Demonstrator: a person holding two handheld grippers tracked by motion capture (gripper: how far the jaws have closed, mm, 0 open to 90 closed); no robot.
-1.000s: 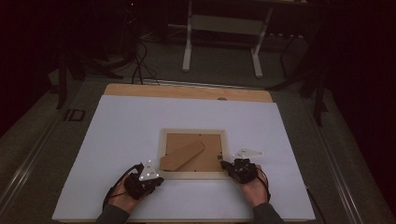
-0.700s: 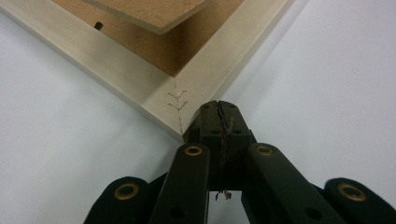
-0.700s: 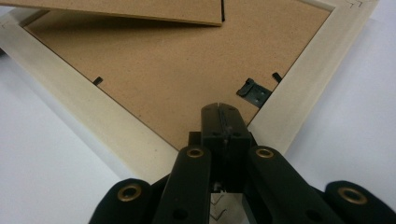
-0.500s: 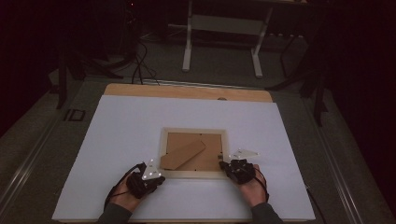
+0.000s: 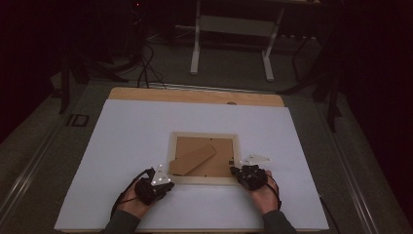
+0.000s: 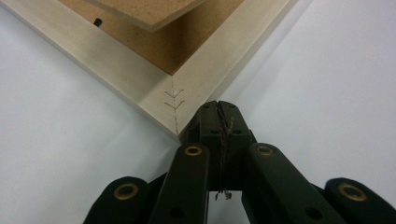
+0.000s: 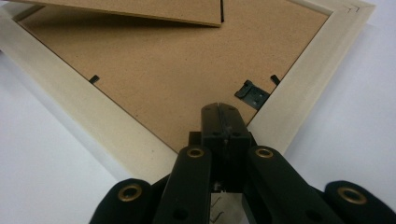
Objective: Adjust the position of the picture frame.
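Observation:
A pale wooden picture frame [image 5: 202,179] lies face down in the middle of the white table [image 5: 131,141], its brown backing board [image 5: 219,163] up and a brown stand flap [image 5: 192,160] raised off it. My left gripper [image 5: 166,183] is shut, its tips at the frame's near left corner [image 6: 173,100]. At the near right corner is my right gripper [image 5: 237,171], also shut, with its tips over the backing board [image 7: 154,79] just inside the corner. A small black hanger clip [image 7: 252,94] sits on the backing next to them. Nothing is between either pair of jaws.
The table's wooden far edge [image 5: 195,95] shows behind the white sheet. Beyond it on the dark floor stand a white table leg frame [image 5: 231,44] and cables [image 5: 146,68]. White surface lies on all sides of the frame.
The left hand and gripper have shifted slightly; the right hand, the frame and its flap stay as they were.

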